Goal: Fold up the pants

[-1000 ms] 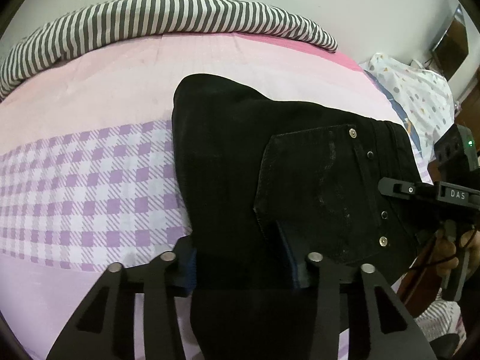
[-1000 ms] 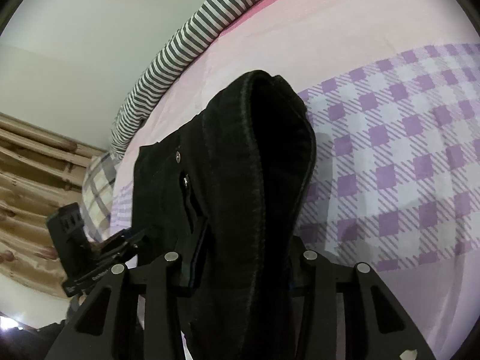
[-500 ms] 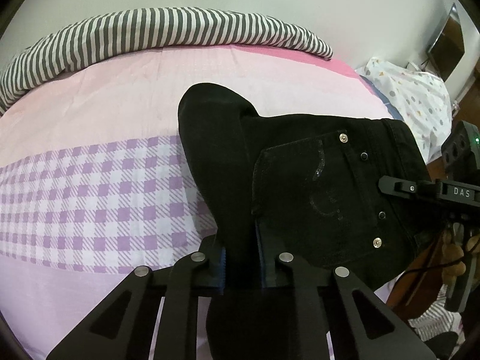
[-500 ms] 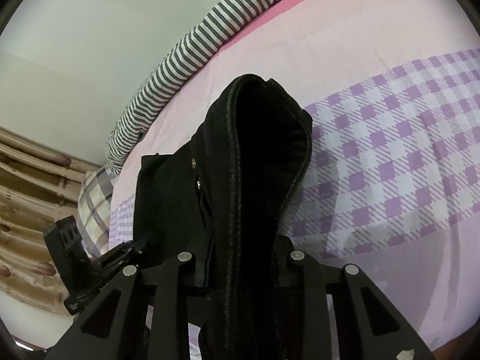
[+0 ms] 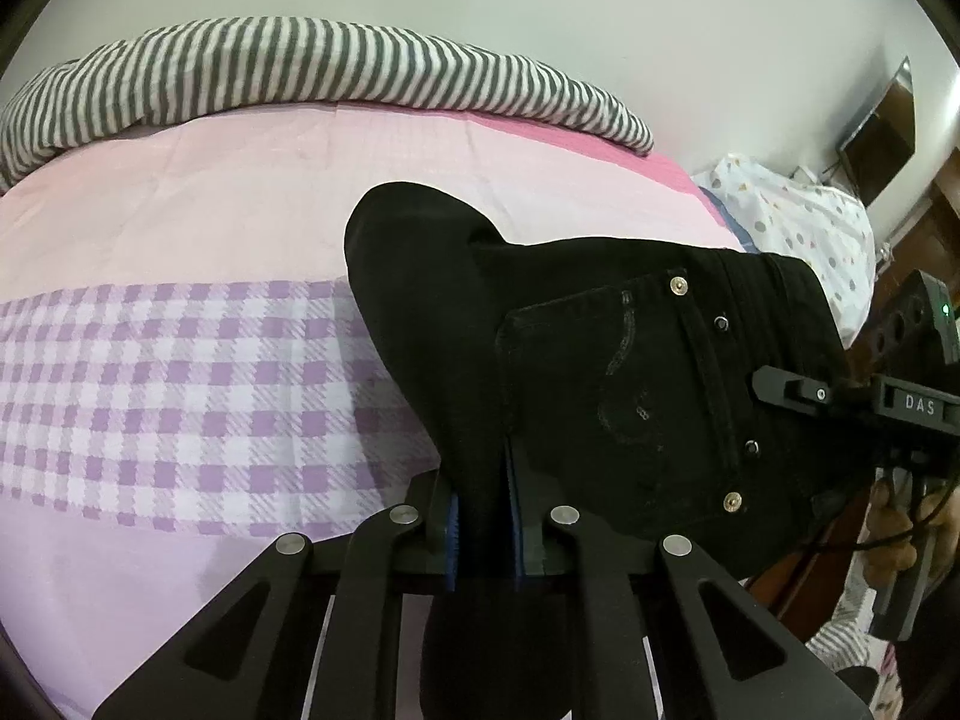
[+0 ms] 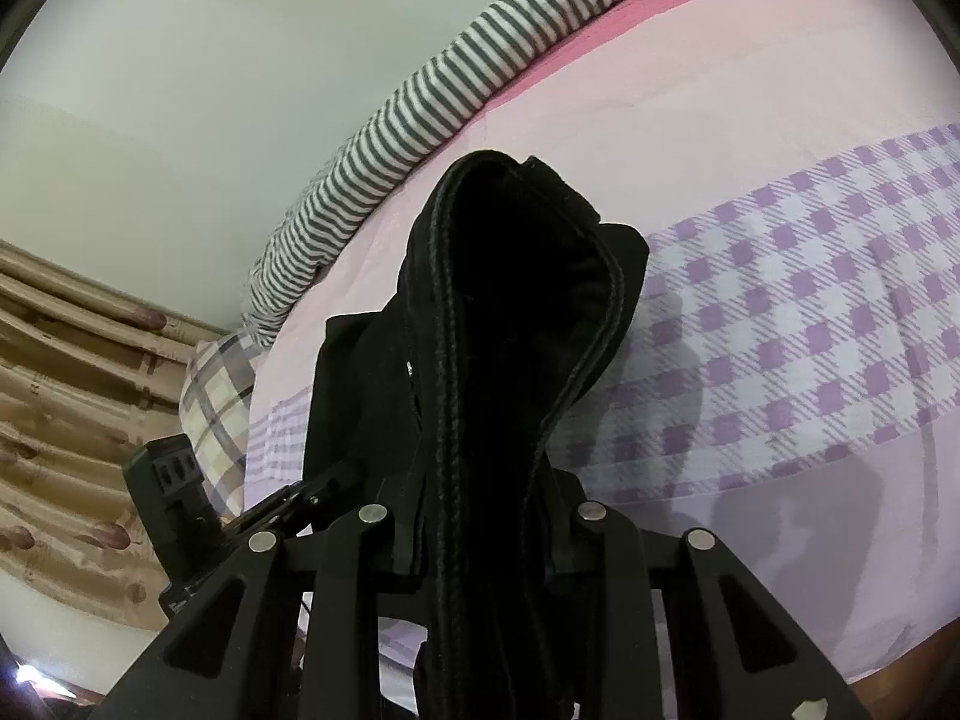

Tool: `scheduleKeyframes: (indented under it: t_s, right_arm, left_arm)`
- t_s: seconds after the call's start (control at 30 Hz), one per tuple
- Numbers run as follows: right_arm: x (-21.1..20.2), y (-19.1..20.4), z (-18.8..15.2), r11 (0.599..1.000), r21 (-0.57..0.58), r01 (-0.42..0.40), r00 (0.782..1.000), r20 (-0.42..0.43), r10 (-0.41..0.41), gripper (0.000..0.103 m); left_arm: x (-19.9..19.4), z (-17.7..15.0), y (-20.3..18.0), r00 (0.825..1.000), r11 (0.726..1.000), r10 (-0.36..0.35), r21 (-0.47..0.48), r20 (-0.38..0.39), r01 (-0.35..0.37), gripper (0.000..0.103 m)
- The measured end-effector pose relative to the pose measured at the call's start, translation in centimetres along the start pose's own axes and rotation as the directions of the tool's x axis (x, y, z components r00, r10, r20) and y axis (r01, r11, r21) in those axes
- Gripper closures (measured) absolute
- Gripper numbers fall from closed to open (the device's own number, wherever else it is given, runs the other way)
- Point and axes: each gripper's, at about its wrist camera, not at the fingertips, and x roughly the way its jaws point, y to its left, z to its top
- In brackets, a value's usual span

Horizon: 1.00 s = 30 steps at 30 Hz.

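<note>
The black pants (image 5: 600, 360) hang folded and bunched above the bed, back pocket and rivets facing the left wrist view. My left gripper (image 5: 485, 531) has its jaws closing, and its blue pads pinch a fold of the dark cloth. My right gripper (image 6: 483, 540) is shut on the thick seamed edge of the pants (image 6: 510, 300), which rise in a hump ahead of it. Each gripper shows in the other's view: the right one (image 5: 798, 390) at the pants' waistband side, the left one (image 6: 288, 498) at lower left.
The bed sheet (image 5: 180, 360) is pink with a purple checked band. A grey striped blanket (image 5: 300, 72) lies along the far edge by the wall. A dotted pillow (image 5: 798, 210) sits at the right, a plaid pillow (image 6: 216, 396) and curtain (image 6: 60, 420) at the other end.
The left jaws have narrowed from wide apart to tight on the cloth. The right jaws have closed in a little. Both grippers have risen, lifting the pants off the sheet.
</note>
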Motion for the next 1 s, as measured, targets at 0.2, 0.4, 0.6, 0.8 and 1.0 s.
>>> scheduleKeyframes:
  t_s: [0.2, 0.4, 0.6, 0.8, 1.0]
  right_arm:
    - [1.0, 2.3, 0.7, 0.999, -0.024, -0.039, 0.999, -0.011, 0.038, 0.078]
    - [4.2, 5.9, 2.2, 0.994, -0.053, -0.096, 0.995, -0.034, 0.094, 0.078]
    - [9.2, 9.7, 3.8, 0.986, -0.078, -0.147, 0.986, -0.085, 0.141, 0.078]
    - [14.8, 13.7, 5.9, 0.978, -0.102, -0.179, 0.977, -0.135, 0.165, 0.078]
    - [20.1, 16.4, 8.2, 0.973, -0.105, -0.204, 0.968, -0.171, 0.185, 0.078]
  left_arm:
    - [-2.0, 0.8, 1.4, 0.999, 1.000, 0.030, -0.010, 0.033, -0.029, 0.091]
    - [-4.7, 2.2, 4.8, 0.993, 0.995, 0.098, -0.043, 0.071, -0.095, 0.091]
    - [-6.9, 3.8, 10.3, 0.980, 0.981, 0.180, -0.084, 0.086, -0.173, 0.091]
    - [-8.0, 6.3, 15.6, 0.965, 0.965, 0.246, -0.114, 0.091, -0.236, 0.091]
    - [-8.1, 8.9, 20.3, 0.953, 0.951, 0.288, -0.142, 0.089, -0.274, 0.091]
